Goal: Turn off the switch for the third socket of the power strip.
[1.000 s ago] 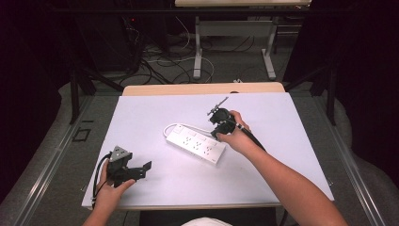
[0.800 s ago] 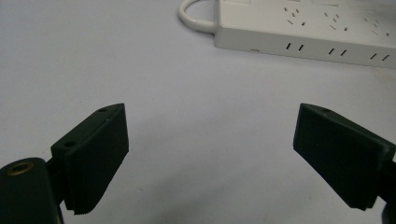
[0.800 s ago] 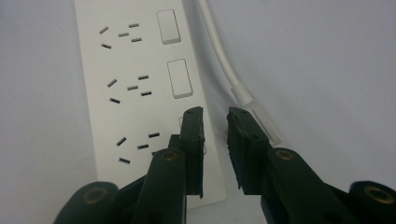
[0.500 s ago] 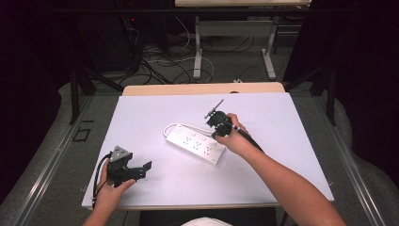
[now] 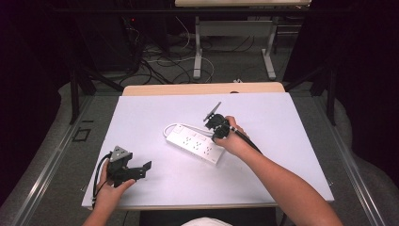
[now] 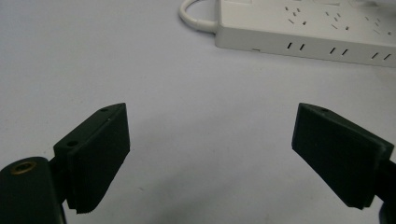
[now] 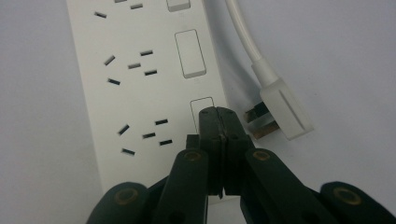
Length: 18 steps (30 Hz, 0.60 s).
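Your right hand-held gripper (image 7: 219, 126), jaws pressed together and empty, rests its tips on the power strip (image 7: 140, 84) rocker switch (image 7: 201, 112) directly beneath; press straight down, avoiding the plug (image 7: 285, 109) just beside.

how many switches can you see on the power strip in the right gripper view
3 on the power strip: one at the top edge, one mid-strip, one partly behind the shut right gripper. More may lie out of frame.
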Each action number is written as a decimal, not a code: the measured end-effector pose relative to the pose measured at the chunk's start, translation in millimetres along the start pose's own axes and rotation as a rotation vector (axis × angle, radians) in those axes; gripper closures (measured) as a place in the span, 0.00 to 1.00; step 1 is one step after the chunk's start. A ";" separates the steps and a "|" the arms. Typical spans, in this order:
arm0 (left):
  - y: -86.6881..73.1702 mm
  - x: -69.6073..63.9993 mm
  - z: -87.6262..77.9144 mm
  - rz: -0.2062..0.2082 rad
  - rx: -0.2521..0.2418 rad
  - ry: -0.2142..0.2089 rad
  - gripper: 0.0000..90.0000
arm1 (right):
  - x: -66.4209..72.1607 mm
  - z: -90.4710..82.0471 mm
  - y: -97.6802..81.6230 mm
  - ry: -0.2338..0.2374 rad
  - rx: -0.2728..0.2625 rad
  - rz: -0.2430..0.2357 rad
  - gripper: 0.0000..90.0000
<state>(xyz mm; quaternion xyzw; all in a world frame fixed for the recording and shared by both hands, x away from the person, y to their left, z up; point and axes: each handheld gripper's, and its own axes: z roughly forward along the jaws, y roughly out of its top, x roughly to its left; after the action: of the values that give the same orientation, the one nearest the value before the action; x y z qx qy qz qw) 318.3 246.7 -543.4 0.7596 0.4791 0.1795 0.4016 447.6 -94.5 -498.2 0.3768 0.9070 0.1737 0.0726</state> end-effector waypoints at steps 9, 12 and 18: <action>-0.5 -0.3 0.8 -0.002 -0.009 0.006 0.13 | -0.8 5.7 -1.1 0.003 0.002 0.003 1.00; -0.2 -0.2 0.3 0.000 -0.004 0.003 0.13 | -1.0 5.1 -0.5 0.003 0.013 0.002 1.00; -0.1 -0.1 0.0 0.003 0.000 0.000 0.13 | -1.5 5.8 -0.5 0.003 0.008 -0.021 1.00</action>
<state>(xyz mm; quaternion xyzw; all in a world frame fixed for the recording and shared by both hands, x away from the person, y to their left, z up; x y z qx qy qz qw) 318.2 246.6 -543.4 0.7603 0.4781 0.1799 0.4012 449.8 -94.3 -503.8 0.3672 0.9117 0.1696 0.0716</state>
